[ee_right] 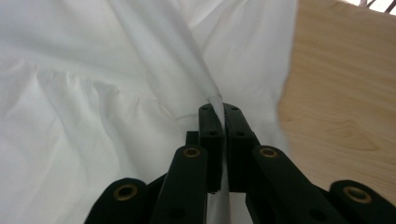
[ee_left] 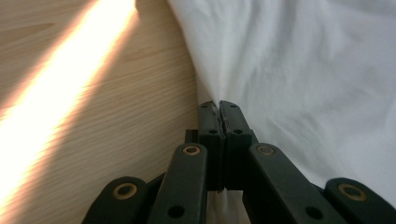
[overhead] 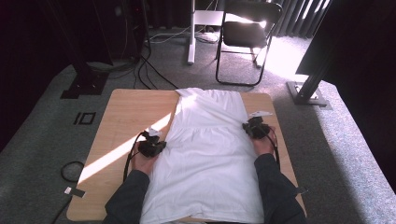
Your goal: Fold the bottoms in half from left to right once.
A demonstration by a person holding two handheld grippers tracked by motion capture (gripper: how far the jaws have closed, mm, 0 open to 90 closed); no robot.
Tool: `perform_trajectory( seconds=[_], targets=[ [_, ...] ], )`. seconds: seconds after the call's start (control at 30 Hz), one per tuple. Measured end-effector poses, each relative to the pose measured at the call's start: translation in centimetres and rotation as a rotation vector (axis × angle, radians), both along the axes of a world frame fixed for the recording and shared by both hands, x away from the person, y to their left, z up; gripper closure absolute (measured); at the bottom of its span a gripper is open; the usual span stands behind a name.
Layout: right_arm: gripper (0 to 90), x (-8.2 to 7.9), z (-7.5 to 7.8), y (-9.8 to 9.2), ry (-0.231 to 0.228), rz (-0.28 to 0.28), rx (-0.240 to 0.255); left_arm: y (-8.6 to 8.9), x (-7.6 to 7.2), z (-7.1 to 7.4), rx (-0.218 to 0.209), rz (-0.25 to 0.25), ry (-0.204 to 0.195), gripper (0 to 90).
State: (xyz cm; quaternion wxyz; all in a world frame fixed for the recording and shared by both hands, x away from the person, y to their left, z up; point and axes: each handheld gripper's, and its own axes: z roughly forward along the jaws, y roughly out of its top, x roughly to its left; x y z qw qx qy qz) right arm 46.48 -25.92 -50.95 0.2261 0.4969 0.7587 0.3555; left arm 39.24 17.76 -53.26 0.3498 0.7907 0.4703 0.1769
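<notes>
Across the middle of the high view a white garment (overhead: 208, 154) lies spread flat on the wooden table (overhead: 126, 116), running from the far edge near the top of the tabletop down to the bottom of the frame, where its hem hangs at the near edge between the person's two dark sleeves. At the cloth's left border, a little below centre-left of the frame, the left gripper (overhead: 156, 144) sits with its jaws pressed together on the edge of the fabric — in the left gripper view (ee_left: 218, 105) a thin fold of white cloth is pinched between the two black tips, with bare wood and a bright stripe of sunlight to the left. At the cloth's right border, slightly higher in the frame, the right gripper (overhead: 252, 127) is likewise clamped on the garment; the right gripper view (ee_right: 218, 106) shows a ridge of fabric drawn up into the closed tips, a gathered seam to the left and bare table at the upper right. Beyond the table — on the grey carpet at the top centre — stands a black folding chair (overhead: 247, 32).
</notes>
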Motion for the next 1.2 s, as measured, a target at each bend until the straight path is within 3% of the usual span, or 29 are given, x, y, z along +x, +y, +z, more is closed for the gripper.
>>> perform_trajectory(
  seconds=[0.03, 0.1, 0.13, 0.17, 0.23, 0.3, 0.43, 0.53, 0.63, 0.8, 0.93, 1.1, 1.17, 1.2],
  targets=[
    [87.6, 0.0, 0.5, -0.7, -0.009, -0.017, 0.016, 0.2, -0.3, 0.3, 0.003, 0.004, -0.013, 90.0],
    [88.0, -0.1, 1.0, -1.5, -0.028, -0.049, -0.028, 0.5, -0.9, 0.7, 0.017, 0.013, -0.033, 90.0],
    [88.4, 0.0, 0.9, -1.9, -0.024, -0.055, -0.026, 0.6, -1.1, 0.8, 0.023, 0.020, -0.041, 90.0],
    [88.7, 0.1, 0.6, -2.2, -0.007, -0.063, -0.024, 0.6, -1.2, 0.8, 0.022, 0.022, -0.041, 90.0],
    [88.7, 0.4, -0.5, -2.0, 0.016, -0.057, -0.084, 0.4, -1.1, 0.4, 0.049, 0.019, -0.036, 90.0],
    [88.6, 0.6, -1.8, -1.8, 0.039, -0.056, -0.108, 0.1, -0.9, -0.2, 0.070, 0.014, -0.020, 90.0],
    [87.3, 1.0, -4.0, -2.4, 0.085, -0.076, -0.053, 0.3, -0.6, -1.2, 0.072, 0.015, -0.001, 90.0],
    [87.2, 0.3, -4.2, -3.1, 0.091, -0.082, 0.010, 0.3, -0.9, -1.2, 0.092, 0.008, -0.011, 90.0],
    [87.5, -1.1, -4.3, -3.2, 0.081, -0.071, -0.004, 0.5, -1.7, -1.2, 0.112, 0.004, -0.020, 90.0],
    [88.6, -4.3, -4.5, -2.8, 0.067, -0.042, -0.010, 1.5, -4.6, -1.3, 0.093, 0.001, -0.018, 90.0],
    [88.6, -7.3, -4.5, -2.4, 0.078, -0.013, -0.005, 2.4, -8.1, -1.5, 0.085, -0.014, -0.018, 90.0],
    [88.6, -11.1, -4.4, -2.0, 0.095, 0.016, -0.018, 3.1, -11.5, -1.5, 0.067, -0.054, 0.012, 89.9],
    [88.5, -12.1, -4.4, -2.2, 0.115, 0.022, -0.006, 3.2, -12.3, -1.4, 0.070, -0.071, 0.012, 88.9],
    [87.7, -12.3, -4.3, -2.4, 0.134, 0.022, 0.012, 3.3, -12.4, -1.1, 0.064, -0.066, -0.007, 85.9]
  ],
)
